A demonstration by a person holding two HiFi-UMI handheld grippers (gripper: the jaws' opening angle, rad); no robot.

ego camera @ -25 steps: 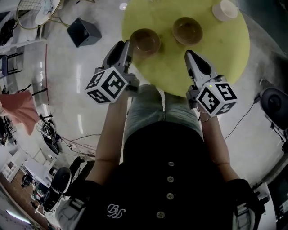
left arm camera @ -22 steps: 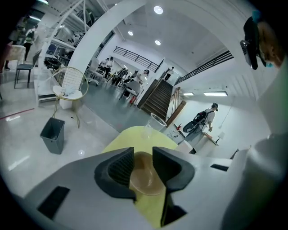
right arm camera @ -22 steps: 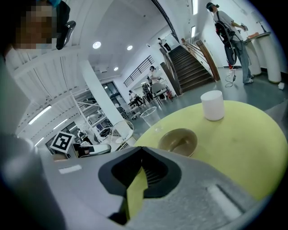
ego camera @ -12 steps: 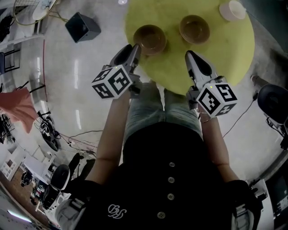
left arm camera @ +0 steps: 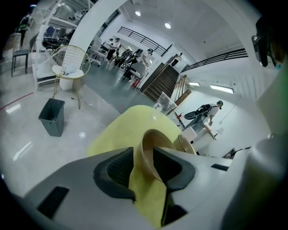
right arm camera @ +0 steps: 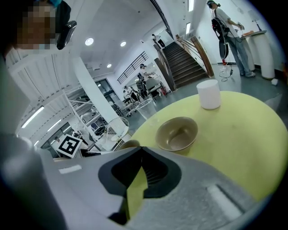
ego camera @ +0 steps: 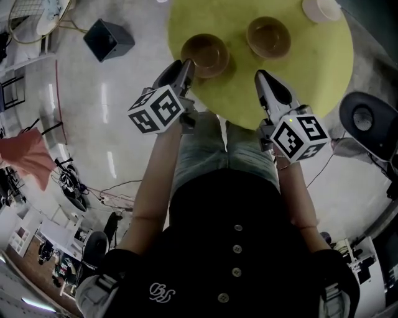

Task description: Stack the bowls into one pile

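Two brown bowls stand apart on the round yellow table point(ego camera: 311, 62). The left bowl point(ego camera: 205, 54) is at the table's near left, the right bowl point(ego camera: 268, 37) farther back. My left gripper point(ego camera: 185, 67) is open at the left bowl's near rim. In the left gripper view that bowl point(left arm camera: 150, 148) shows tilted between the fingers of the left gripper point(left arm camera: 146, 155), and the other bowl point(left arm camera: 186, 143) peeks out behind. My right gripper point(ego camera: 261, 76) hovers shut over the table's near edge. The right gripper view has the right gripper point(right arm camera: 140, 150) short of the right bowl point(right arm camera: 176, 134).
A white cup point(ego camera: 320, 9) stands at the table's far right, also in the right gripper view point(right arm camera: 209, 94). A dark bin point(ego camera: 109, 40) sits on the floor to the left. A black round device point(ego camera: 370, 121) lies on the floor at right. A wire chair point(left arm camera: 67, 67) stands beyond the bin.
My left gripper has moved forward and right, up to the left bowl's near rim. The right gripper has stayed where it was.
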